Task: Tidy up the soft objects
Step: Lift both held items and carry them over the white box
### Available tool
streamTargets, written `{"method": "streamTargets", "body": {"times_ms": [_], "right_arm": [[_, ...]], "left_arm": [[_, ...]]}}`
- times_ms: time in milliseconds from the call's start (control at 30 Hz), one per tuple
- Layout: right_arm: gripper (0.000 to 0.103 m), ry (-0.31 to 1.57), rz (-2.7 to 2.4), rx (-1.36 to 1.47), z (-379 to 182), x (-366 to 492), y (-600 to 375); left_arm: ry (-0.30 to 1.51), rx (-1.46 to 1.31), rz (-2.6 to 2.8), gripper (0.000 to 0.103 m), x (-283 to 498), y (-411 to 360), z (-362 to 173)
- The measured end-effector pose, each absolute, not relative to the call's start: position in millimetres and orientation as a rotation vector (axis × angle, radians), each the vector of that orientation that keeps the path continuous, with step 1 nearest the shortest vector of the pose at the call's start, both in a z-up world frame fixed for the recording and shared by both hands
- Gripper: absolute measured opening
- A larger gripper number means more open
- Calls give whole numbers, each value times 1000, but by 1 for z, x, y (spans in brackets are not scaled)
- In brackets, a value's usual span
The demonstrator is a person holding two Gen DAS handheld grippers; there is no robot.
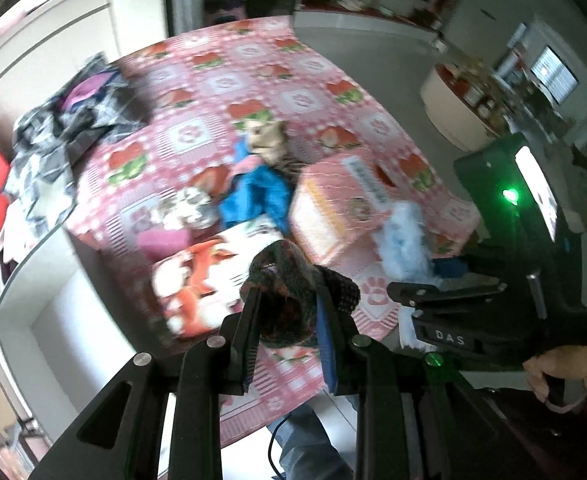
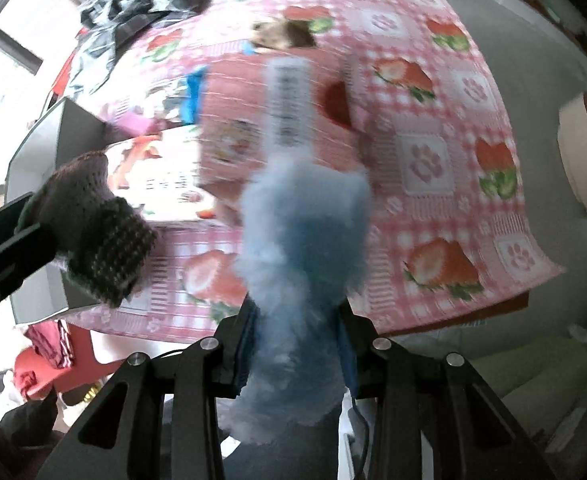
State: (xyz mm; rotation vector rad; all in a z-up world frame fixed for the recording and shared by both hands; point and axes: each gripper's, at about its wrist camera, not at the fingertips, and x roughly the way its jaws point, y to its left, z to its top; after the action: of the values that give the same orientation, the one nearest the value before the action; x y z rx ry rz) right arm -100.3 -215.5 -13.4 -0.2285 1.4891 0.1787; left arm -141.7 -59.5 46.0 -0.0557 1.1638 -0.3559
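Left hand-held gripper (image 1: pixel 289 312) is clamping down on a dark knit sock (image 1: pixel 289 292), fingers (image 1: pixel 249 320) pressing it from both sides, w/ the sock bulging up and forward past the tips. It's hanging over the near edge of the bench (image 1: pixel 253 80), which is wearing a pink strawberry-check cloth (image 1: pixel 197 136).

Right hand-held gripper (image 2: pixel 297 336) is squeezing a fluffy blue item (image 2: pixel 305 240), fuzz spilling above and below the fingers; can't tell what it is exactly, too blurred. In the left view the same blue fluff (image 1: pixel 407 236) is showing just beside the pink box (image 1: pixel 333 208), w/ the right tool sitting to its right, green light glowing. In the right view the sock (image 2: pixel 93 224) is hovering at left, near the blue fluff but apart from it.

On the bench: pink box is sitting near the front, a cartoon-print box (image 1: pixel 201 280) lying just left of it. Behind them a blue cloth (image 1: pixel 257 196) is bunching up, w/ a tan plush toy (image 1: pixel 267 140) touching its far end. A pink item (image 1: pixel 165 240) and a patterned white bundle (image 1: pixel 185 208) are lying left of the blue cloth. Dark clothes (image 1: pixel 69 120) are piling up at the far left corner.
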Motion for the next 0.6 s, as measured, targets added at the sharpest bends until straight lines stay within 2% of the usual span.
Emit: {"method": "streamTargets", "body": {"times_ms": [600], "right_arm": [[37,1436,369,-431,3,-97,-111]], "left_arm": [[1106,-319,39,28,-166,87,31]]}}
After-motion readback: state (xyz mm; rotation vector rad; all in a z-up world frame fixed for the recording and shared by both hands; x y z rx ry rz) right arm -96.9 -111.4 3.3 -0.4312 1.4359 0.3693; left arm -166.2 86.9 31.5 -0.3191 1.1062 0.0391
